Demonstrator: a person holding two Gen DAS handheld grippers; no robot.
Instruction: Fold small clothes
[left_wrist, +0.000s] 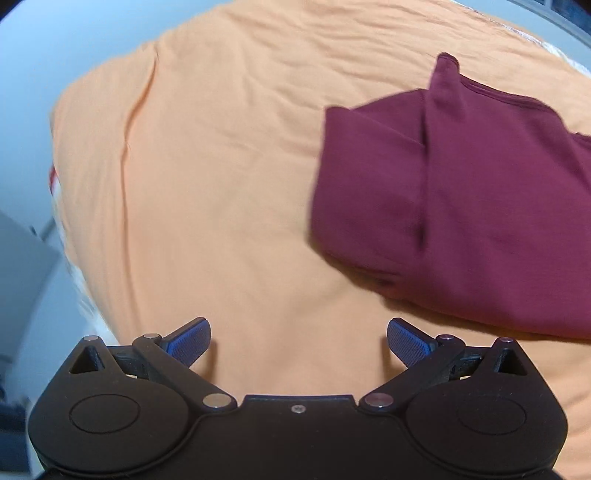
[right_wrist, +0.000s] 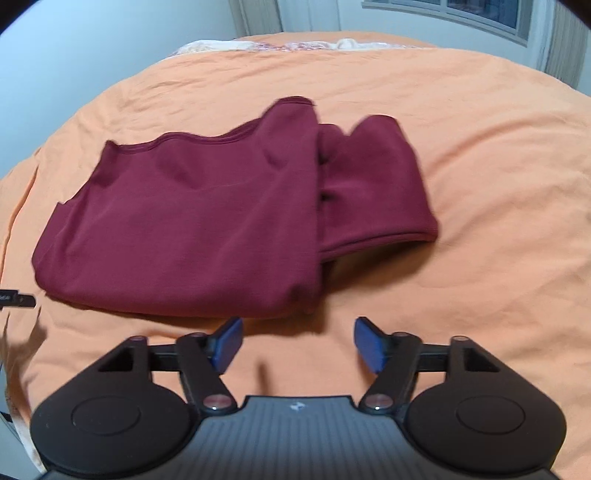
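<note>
Left wrist view, left to right: pale wall (left_wrist: 26, 92) at the far left edge, then the orange bedsheet (left_wrist: 207, 177) filling most of the frame, creased, with one long wrinkle running near to far on its left part. Left gripper (left_wrist: 299, 341) low in the middle, jaws spread wide, blue pads (left_wrist: 190, 341) facing each other with only bare sheet between them, gripping nothing. It hangs over the sheet, contact with the cloth cannot be told. Maroon garment (left_wrist: 480, 206) on the right, folded, lying flat on the sheet, one layer lapped over another with a fold line running near to far; its near edge sits just beyond and right of the right-hand pad, not touching.

Right wrist view, left to right: a dark object tip (right_wrist: 16, 300) at the left edge, too cut off to identify. Same maroon garment (right_wrist: 192, 221) left of centre on the orange bedsheet (right_wrist: 498, 184), wide folded body on the left, a narrower part with a hemmed edge sticking out on the right. Right gripper (right_wrist: 298, 341) near centre, jaws wide apart, blue fingers (right_wrist: 229, 339) empty, sheet visible between. Garment's near edge lies just beyond the left finger, slightly apart. Far side: rumpled pale bedding (right_wrist: 295, 45) at the sheet's edge, a window (right_wrist: 480, 11) at the far right.
</note>
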